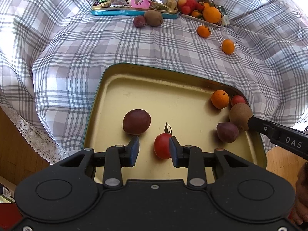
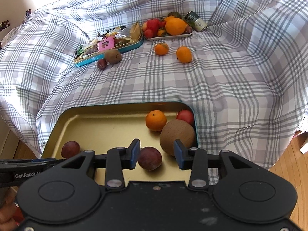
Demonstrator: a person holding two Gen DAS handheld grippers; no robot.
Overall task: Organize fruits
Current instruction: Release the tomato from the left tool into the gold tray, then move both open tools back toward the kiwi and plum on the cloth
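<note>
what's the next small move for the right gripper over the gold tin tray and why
Probably lift the right gripper clear and head for a loose fruit, such as the small orange tangerine on the checked cloth. Its jaws stand open, gripping nothing, with the brown kiwi and dark purple plum already lying in the gold tin tray, so nothing there seems left to place.

Bright daylight washes out the checked cloth at its upper left (overexposed); soft shadows, sharp focus, strong fisheye curvature at edges.
</note>
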